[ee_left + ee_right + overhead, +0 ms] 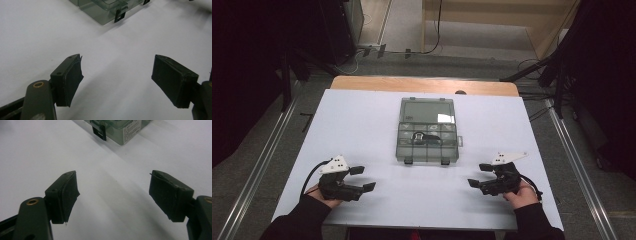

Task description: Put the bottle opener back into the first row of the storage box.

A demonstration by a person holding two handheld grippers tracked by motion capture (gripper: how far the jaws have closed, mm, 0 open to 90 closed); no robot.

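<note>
Both grippers sit low at the near edge of the white table (362, 125), the left gripper (362, 178) and right gripper (478, 175) each spread wide and holding nothing, flanking the clear compartment box (428, 131) at centre, which looks like a ready stance. The high view shows the box's lid shut over dark small parts; the gripper views catch its black latches (119, 15) up close.
</note>
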